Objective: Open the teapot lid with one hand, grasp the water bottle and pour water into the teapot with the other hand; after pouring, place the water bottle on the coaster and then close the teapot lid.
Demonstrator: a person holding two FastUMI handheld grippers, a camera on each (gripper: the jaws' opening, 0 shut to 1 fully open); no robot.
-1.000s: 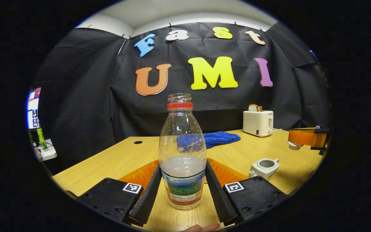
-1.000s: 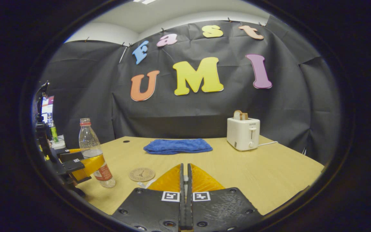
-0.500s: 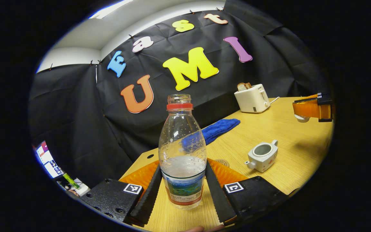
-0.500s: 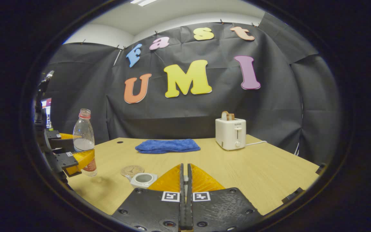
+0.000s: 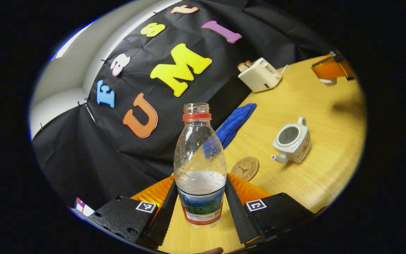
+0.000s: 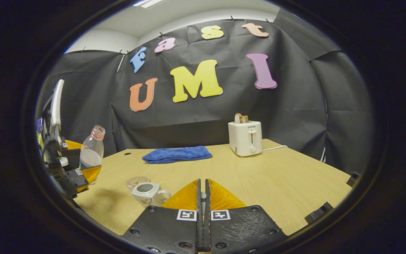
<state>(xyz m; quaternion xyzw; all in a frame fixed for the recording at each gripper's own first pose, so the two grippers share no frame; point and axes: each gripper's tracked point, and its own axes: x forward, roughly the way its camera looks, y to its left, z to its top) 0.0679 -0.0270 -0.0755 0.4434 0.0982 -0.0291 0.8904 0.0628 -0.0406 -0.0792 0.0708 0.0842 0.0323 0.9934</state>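
Table (image 6: 259, 176): pale wood-grain laminate, flat, fills the lower half of the right gripper view; in the left gripper view it sits rolled steeply into the right half of the frame.

Toaster (image 6: 245, 138): cream, boxy, smooth plastic, a bread slice standing in its slot, right of centre in the right gripper view; upper right in the left gripper view.

Towel (image 6: 176, 154): blue, fuzzy terry, folded flat at the table's far edge, centre of frame.

Water bottle (image 5: 199, 165): clear plastic, rounded shoulders, red neck ring, no cap, printed label band, droplets inside, partly full. Centre of the left gripper view, clamped on both sides of the label by the left gripper (image 5: 200, 211), whose ridged fingers are set narrow on it. In the right gripper view the bottle (image 6: 91, 151) leans rightward at far left.

Teapot (image 5: 291, 141): white glazed ceramic, squat, lid off, mouth open, right of centre; lower left (image 6: 148, 193) in the right gripper view.

Coaster (image 5: 245, 168): round, tan disc with a dark stamped motif, just beside the teapot's spout, bare.

Right gripper (image 6: 202, 225): jaws closed to a thin slit, a small pale object pinched between; identity cannot be told.

Change over the last second: bottle went from upright to tilted and now sits higher over the table; teapot entered the right gripper view.
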